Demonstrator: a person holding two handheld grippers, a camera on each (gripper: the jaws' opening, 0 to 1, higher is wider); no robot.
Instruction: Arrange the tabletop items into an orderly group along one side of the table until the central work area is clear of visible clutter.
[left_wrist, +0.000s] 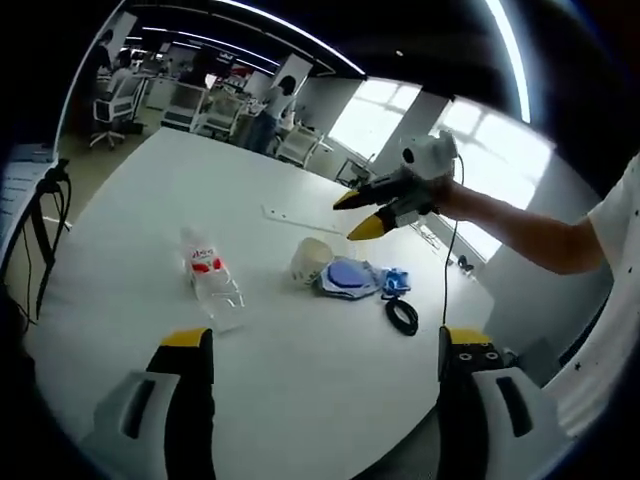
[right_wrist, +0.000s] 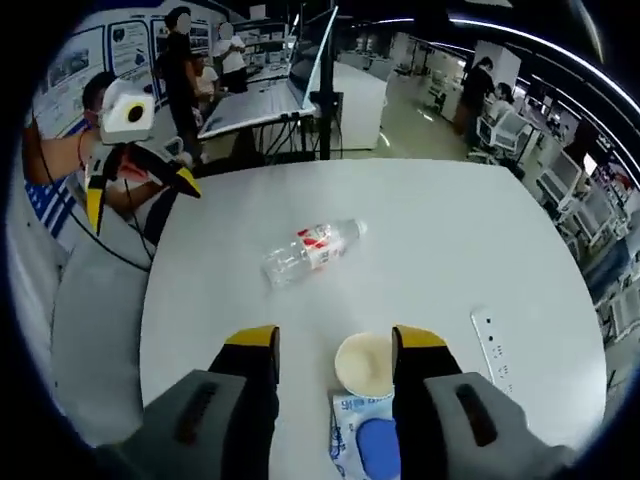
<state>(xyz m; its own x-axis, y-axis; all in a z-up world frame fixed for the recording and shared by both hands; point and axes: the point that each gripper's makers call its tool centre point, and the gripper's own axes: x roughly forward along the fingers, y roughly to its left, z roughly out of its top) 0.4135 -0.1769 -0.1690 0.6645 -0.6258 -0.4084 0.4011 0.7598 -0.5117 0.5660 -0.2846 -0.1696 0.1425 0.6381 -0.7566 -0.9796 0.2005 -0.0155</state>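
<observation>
In the left gripper view, the left gripper (left_wrist: 325, 365) is spread empty over bare table (left_wrist: 130, 200). The bottle (left_wrist: 211, 277) lies toppled left; paper cup (left_wrist: 311, 260), blue packet (left_wrist: 350, 276) and black cable (left_wrist: 403, 316) cluster right, beneath the right gripper (left_wrist: 357, 215), released, probably choosing.

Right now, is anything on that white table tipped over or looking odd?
Yes: the clear plastic bottle lies on its side mid-table, not upright. The paper cup also appears tipped, beside a blue packet. Nothing looks spilled.
</observation>
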